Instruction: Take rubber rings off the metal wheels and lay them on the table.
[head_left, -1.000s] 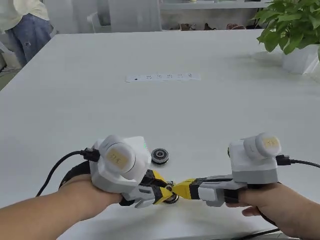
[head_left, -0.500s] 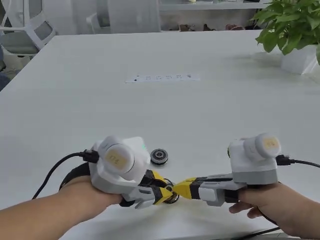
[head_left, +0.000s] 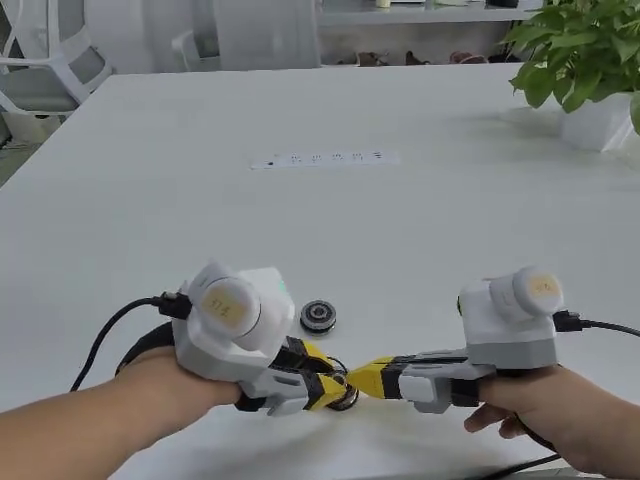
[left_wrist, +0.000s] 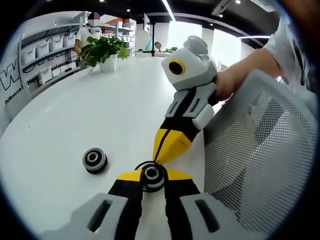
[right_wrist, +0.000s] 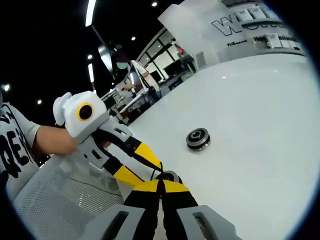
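My head view looks forward and down from above and just behind the held wheel (head_left: 343, 398). My left gripper view sits low, right against the held wheel (left_wrist: 152, 176). My right gripper view faces the held wheel (right_wrist: 169, 177) from the opposite side, equally close. All three share it.

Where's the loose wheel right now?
In the head view the loose wheel lies on the table just beyond the left gripper, apart from the held wheel.

Person in jeans at far left corner of table gone from head view, white chair (head_left: 70, 65) in plain sight there now. Left gripper (head_left: 330, 385) body nudges bit leftward and rolls slightly, so gap to loose wheel (head_left: 318, 316) opens wider.
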